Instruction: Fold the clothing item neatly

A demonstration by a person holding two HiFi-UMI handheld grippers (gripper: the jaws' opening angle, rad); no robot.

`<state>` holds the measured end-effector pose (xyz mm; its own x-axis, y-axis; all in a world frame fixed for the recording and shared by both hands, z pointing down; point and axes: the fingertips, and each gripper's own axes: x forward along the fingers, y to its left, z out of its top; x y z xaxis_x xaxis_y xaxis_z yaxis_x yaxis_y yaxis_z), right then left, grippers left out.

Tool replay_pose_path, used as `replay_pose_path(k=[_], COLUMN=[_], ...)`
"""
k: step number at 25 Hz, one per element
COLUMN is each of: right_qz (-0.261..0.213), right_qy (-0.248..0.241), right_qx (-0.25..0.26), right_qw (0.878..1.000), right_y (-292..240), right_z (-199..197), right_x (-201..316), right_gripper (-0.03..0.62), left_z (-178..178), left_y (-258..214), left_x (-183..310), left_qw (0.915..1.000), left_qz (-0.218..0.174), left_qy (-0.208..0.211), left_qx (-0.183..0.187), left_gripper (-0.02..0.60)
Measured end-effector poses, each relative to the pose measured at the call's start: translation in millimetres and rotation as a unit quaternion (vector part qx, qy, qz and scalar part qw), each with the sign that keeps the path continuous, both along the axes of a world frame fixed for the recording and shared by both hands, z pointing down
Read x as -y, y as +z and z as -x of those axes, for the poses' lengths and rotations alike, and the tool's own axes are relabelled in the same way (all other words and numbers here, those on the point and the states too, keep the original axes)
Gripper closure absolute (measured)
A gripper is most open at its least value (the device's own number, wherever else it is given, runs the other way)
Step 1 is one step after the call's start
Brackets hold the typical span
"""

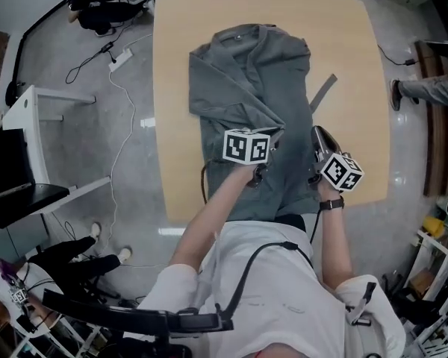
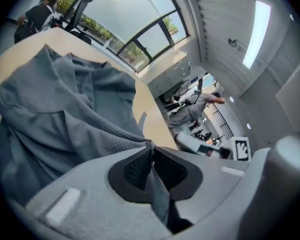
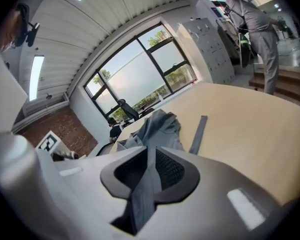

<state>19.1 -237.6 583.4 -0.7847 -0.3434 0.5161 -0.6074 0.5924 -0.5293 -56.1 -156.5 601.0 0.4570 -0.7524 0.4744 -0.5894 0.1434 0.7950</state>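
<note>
**Grey garment being held by both grippers over a wooden table**

A grey garment with a collar is being shown spread on a pale wooden table. It is rumpled, and its left side is being held folded in toward the middle, with deep creases. A loose grey strip is lying on the table just beside its right edge.

Both forearms are being reached out from the near edge over the near part of the garment. The left gripper is being held over the garment's middle, with the right gripper close on its right. Both are being pointed away and slightly downward. Each gripper's jaws are being kept clamped on a thin fold of the grey cloth.

The garment's long axis is being kept running from near to far, the collar at the far end and the lower end at the near edge of the table.
</note>
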Motion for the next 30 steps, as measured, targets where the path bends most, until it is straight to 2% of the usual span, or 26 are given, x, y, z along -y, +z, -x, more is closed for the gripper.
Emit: replay_pose_path(k=[2, 3, 6, 9, 12, 15, 18, 21, 23, 25, 27, 30], right_qz=[0.009, 0.014, 0.023, 0.037, 0.044, 0.019, -0.044, -0.098, -0.106, -0.104, -0.102, -0.092], right_qy=[0.022, 0.028, 0.025, -0.002, -0.068, -0.175, -0.265, -0.324, -0.35, -0.353, -0.342, -0.345], right_qx=[-0.001, -0.001, -0.002, -0.006, -0.01, -0.039, -0.093, -0.163, -0.195, -0.21, -0.204, -0.17], right_qw=[1.0, 1.0, 0.999, 0.999, 0.997, 0.984, 0.959, 0.927, 0.91, 0.906, 0.912, 0.919], right_y=[7, 9, 17, 29, 43, 61, 84, 117, 136, 145, 140, 116], right_z=[-20, -26, -32, -19, 15, 60, 99, 124, 130, 131, 128, 121], right_x=[5, 5, -3, -18, -49, -89, -115, -128, -135, -135, -129, -128], right_gripper=[0.546, 0.546, 0.546, 0.545, 0.545, 0.519, 0.528, 0.505, 0.482, 0.52, 0.575, 0.576], left_z=[-35, -47, -69, -68, -46, -16, 7, 18, 23, 25, 26, 30], left_y=[49, 66, 85, 86, 88, 88, 83, 76, 73, 71, 70, 67], left_x=[-3, -9, -32, -55, -81, -112, -139, -155, -160, -163, -165, -166], left_qw=[0.9988, 0.9975, 0.9941, 0.9929, 0.9934, 0.9898, 0.9819, 0.9795, 0.9806, 0.9827, 0.9844, 0.9861], left_qz=[0.042, 0.059, 0.076, 0.08, 0.091, 0.107, 0.122, 0.125, 0.124, 0.122, 0.12, 0.114], left_qy=[0.026, 0.038, 0.077, 0.088, 0.064, 0.049, 0.049, 0.038, 0.021, 0.001, -0.01, -0.018], left_qx=[0.002, 0.002, -0.004, 0.003, 0.026, 0.08, 0.137, 0.153, 0.15, 0.139, 0.128, 0.12], left_gripper=[0.552, 0.523, 0.459, 0.459, 0.459, 0.459, 0.459, 0.459, 0.459, 0.46, 0.46, 0.46])
